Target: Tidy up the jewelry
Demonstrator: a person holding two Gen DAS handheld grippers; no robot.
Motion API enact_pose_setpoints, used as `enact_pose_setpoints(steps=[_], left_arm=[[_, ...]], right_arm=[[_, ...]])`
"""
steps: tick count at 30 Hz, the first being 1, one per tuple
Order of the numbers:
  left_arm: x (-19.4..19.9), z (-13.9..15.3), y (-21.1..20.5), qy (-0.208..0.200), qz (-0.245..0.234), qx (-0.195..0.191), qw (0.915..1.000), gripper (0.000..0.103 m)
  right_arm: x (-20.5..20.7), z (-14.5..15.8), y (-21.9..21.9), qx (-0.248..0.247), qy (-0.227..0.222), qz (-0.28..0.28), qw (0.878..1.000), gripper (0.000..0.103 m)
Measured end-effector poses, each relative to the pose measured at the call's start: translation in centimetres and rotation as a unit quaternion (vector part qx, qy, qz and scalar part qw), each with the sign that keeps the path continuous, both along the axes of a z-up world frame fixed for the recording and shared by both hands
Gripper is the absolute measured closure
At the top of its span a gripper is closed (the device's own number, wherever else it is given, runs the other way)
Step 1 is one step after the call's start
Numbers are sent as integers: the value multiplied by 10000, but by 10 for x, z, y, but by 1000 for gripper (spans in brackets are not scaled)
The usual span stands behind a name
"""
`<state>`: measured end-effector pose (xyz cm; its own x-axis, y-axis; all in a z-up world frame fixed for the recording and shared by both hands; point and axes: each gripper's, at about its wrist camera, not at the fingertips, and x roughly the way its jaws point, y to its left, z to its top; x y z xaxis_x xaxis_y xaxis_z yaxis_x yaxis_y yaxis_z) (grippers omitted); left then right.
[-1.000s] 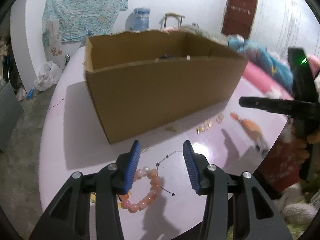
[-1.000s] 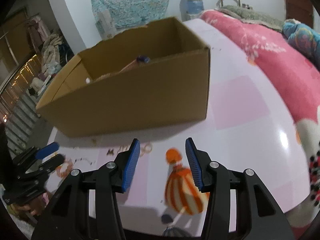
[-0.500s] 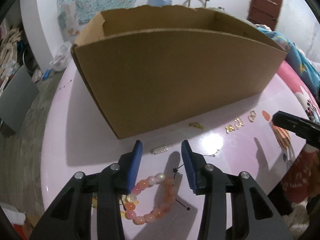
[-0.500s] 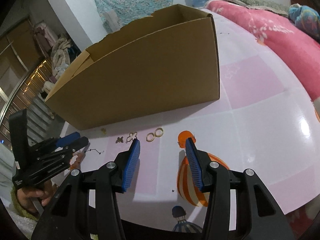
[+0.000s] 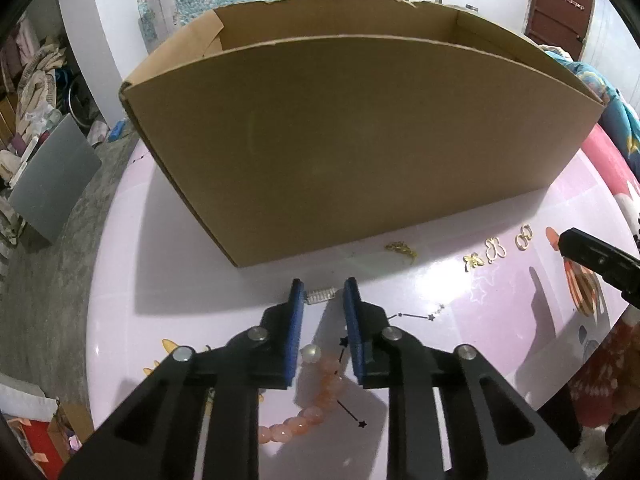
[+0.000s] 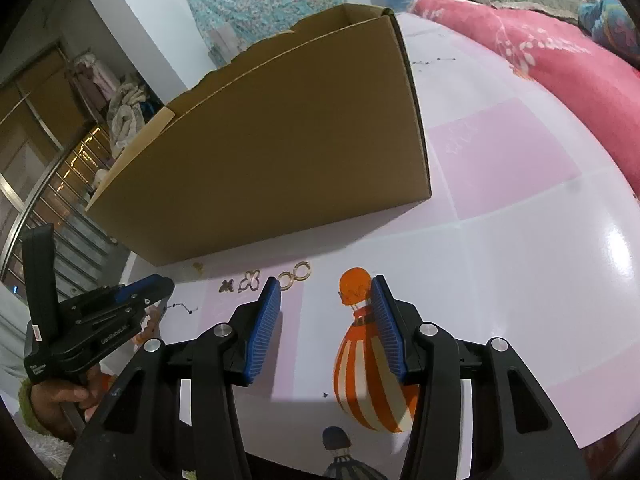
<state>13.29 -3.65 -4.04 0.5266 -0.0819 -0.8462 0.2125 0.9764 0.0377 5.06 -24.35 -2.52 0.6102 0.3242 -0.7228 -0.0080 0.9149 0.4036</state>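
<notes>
My left gripper [image 5: 322,292] points down at the pink table, and its jaws are closing around a small silver ridged clip [image 5: 320,295]. The clip lies between the blue fingertips [image 5: 297,296], with a gap still showing on its right side. A pink bead bracelet [image 5: 320,394] and a thin star chain [image 5: 416,316] lie under the fingers. The right gripper [image 6: 324,292] hovers open and holds nothing. Just beyond its left tip lie two gold rings [image 6: 297,274] and butterfly pieces [image 6: 250,280]. The same rings [image 5: 524,236] and a gold scrap [image 5: 402,249] show in the left wrist view.
A large open cardboard box [image 5: 360,140] stands just behind the jewelry and fills the far side of the table [image 6: 520,240]. A hot-air balloon print [image 6: 372,352] lies under the right gripper. The left gripper [image 6: 156,286] and the hand holding it show at left. A pink blanket [image 6: 560,64] lies at right.
The left gripper moved forward from over the bead bracelet to the silver clip, tilted further down, and its jaws narrowed. The right gripper tilted down a little, with its jaws unchanged.
</notes>
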Motion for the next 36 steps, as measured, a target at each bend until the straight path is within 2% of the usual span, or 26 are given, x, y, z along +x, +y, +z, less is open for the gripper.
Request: enact_pose_setpoints(steps=[4,16,20,27,36], left_arm=[[0,0,6,-9,20,18,10000,89],[-9,5,27,-68,7,-318,9995,89],[-15,10,39,-181,29,-400,9990,89],[-24,20,58,-379,109,-539,9978,89],[-29,23,68,-482,88,-704,9963,89]], right_arm=[[-1,0,-5,39,-13,-20,10000,57],[-2,11,4,-169,-229,96,9995,58],[4,20,28,-317,-435,521,9972,61],[29,19,91,-511,-587,1460,9862,80],[54,8,129,-1039,-540,1956,9737,89]])
